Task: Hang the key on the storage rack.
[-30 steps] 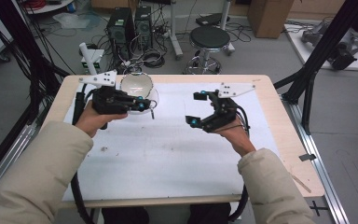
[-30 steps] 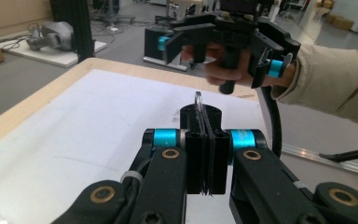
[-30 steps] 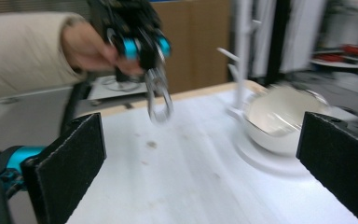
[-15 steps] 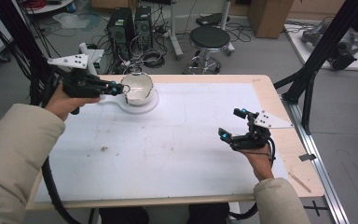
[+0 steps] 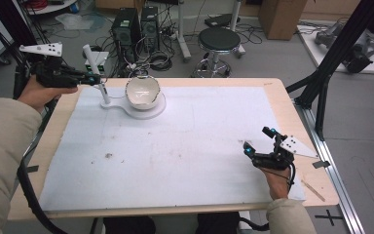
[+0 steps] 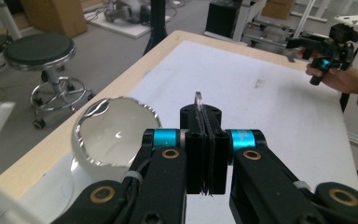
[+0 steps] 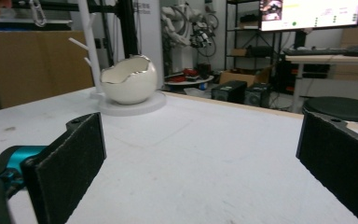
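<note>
The left tool [image 5: 92, 79] is clenched tight on a small silver metal loop [image 6: 198, 99]. In the left gripper view the top of the loop pokes up just above the two black jaws, which are pressed together. In the right gripper view it looks like shiny chain links [image 7: 37, 14] hanging high up, just beside the tall white post with little pegs [image 7: 89, 46].

The post stands upright on a flat round white base [image 5: 153, 109] at the far left part of the wooden worktop [image 5: 272, 83]. A white bowl shaped like a cracked eggshell [image 5: 142, 91] sits on the same base, just beside the post.

The left tool is up in the air, and its tip is very near the post [image 5: 97, 73]. The bowl lies a bit past the post, toward the middle of the worktop. The pegs stick out sideways and a little up from the post. I think the loop is meant to slip over one of them, so it has to come in from the side and then drop down.

The right tool [image 5: 257, 140] is released, with its jaws wide apart and nothing between them. It rests low at the near right side of the worktop, well apart from the post. The left hand is much nearer, so this move belongs to the left hand.
</note>
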